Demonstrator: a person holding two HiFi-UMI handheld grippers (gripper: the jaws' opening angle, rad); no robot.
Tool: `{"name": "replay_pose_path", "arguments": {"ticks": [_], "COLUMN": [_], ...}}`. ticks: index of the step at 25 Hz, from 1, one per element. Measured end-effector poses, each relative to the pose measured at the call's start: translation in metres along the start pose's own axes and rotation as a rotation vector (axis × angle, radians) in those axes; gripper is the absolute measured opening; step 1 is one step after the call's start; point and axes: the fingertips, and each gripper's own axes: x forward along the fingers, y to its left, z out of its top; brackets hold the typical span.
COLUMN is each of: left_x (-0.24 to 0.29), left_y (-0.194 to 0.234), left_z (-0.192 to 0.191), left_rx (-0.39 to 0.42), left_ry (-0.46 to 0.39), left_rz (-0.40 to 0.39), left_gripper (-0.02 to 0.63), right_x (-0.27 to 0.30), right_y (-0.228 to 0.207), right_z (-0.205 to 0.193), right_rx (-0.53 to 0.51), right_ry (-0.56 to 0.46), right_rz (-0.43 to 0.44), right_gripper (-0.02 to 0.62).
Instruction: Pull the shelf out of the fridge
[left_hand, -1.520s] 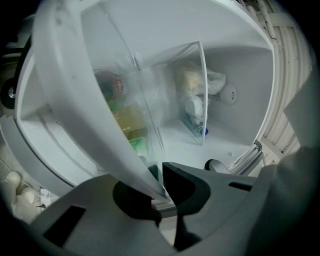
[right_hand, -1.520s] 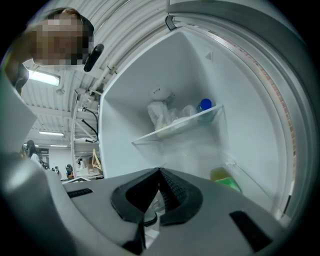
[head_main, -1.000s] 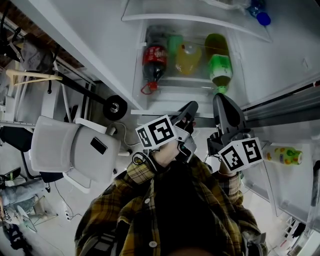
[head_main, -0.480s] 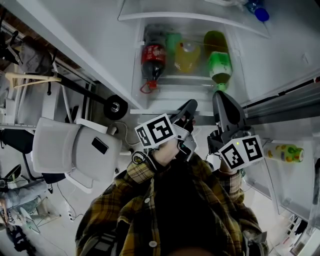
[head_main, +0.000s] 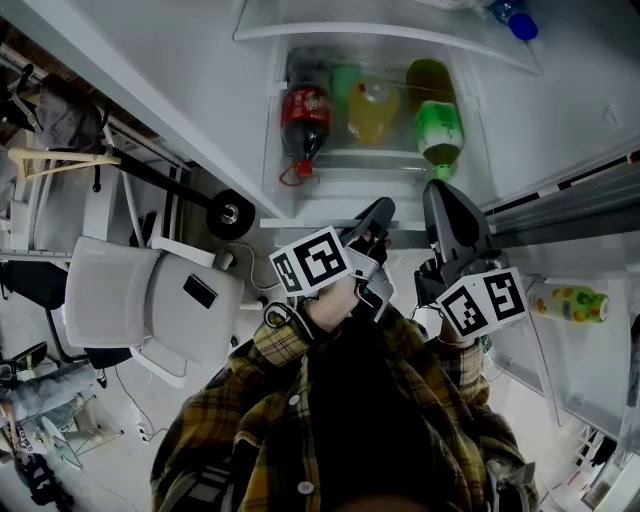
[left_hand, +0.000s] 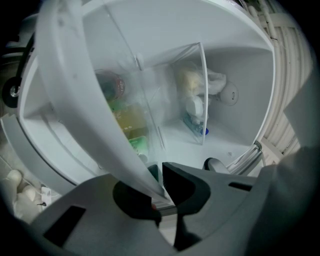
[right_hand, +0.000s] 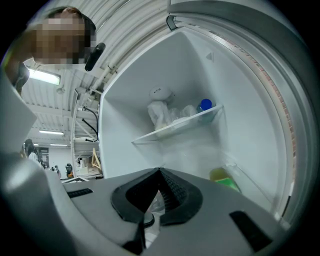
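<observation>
White fridge (left_hand: 240, 90) walls surround both tools. Left gripper (left_hand: 161, 174) is clamped, jaws narrow, on the shelf (left_hand: 85, 95) at its white front rim. Just beside it, the right gripper (right_hand: 159, 172) has its tips together. Plaid sleeves (head_main: 285, 345) reach forward. Beyond the jaws, bottles (head_main: 303, 120) lie on the shelf.

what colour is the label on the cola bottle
The cola bottle has a red label; it shows best in the head view.
</observation>
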Motion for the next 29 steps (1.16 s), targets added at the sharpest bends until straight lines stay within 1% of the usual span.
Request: {"name": "replay_pose_path", "arguments": {"ticks": [29], "left_x": [0.0012], "left_y": [-0.0002], "left_z": [-0.0013], "left_rx": [-0.007], "left_ry": [-0.005], "left_rz": [-0.001], "left_gripper": [0.038], "right_x": [-0.0002], "right_y": [-0.0001], "right_z": [-0.0014], "right_rx": [-0.008], "right_ry": [0.011], "right_rz": [0.001], "right_gripper": [0.015]}}
